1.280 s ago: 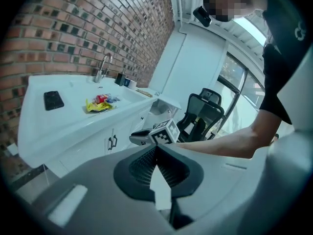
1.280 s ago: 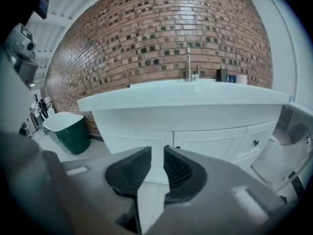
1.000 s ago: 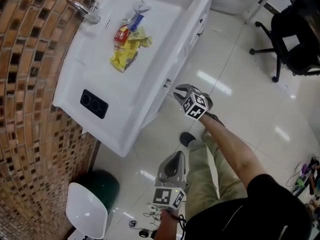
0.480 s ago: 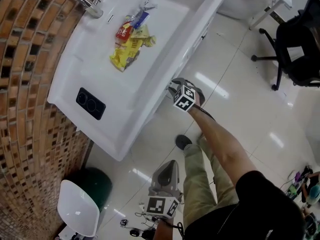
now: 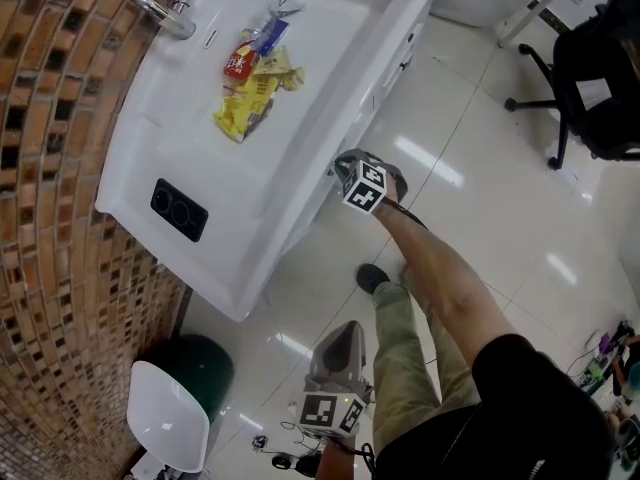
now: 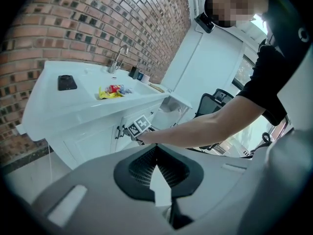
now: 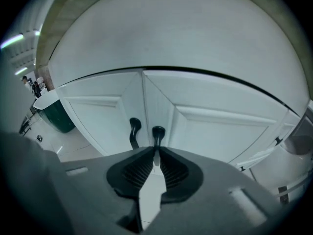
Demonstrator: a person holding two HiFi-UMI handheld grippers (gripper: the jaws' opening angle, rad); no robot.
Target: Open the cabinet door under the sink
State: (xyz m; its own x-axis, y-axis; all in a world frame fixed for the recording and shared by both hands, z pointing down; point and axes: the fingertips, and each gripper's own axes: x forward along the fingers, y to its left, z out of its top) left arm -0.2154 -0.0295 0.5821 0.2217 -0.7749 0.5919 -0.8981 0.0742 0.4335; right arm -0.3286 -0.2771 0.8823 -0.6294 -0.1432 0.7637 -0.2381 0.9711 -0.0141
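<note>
The white cabinet under the sink has two panelled doors, left [image 7: 98, 116] and right [image 7: 220, 126], each with a black handle at the centre seam. My right gripper [image 7: 155, 153] is at the right door's handle [image 7: 157, 132]. Its jaws are closing, with the handle's stem between the tips and the pads against it. In the head view the right gripper [image 5: 338, 165] is tucked under the sink's front edge [image 5: 300, 183]. My left gripper [image 5: 348, 330] hangs lower, near the person's leg, shut with nothing in it. Both doors are closed.
Snack packets [image 5: 250, 83] lie in the sink basin, a faucet [image 5: 160, 13] is at the brick wall and a black device [image 5: 178, 209] lies on the counter. A green bin [image 5: 200, 373] and white stool [image 5: 168, 418] stand to the left, an office chair [image 5: 600, 68] behind.
My right gripper has moved in and down to the cabinet front under the sink edge; its jaws, spread before, have come together on the handle. The left gripper has stayed put.
</note>
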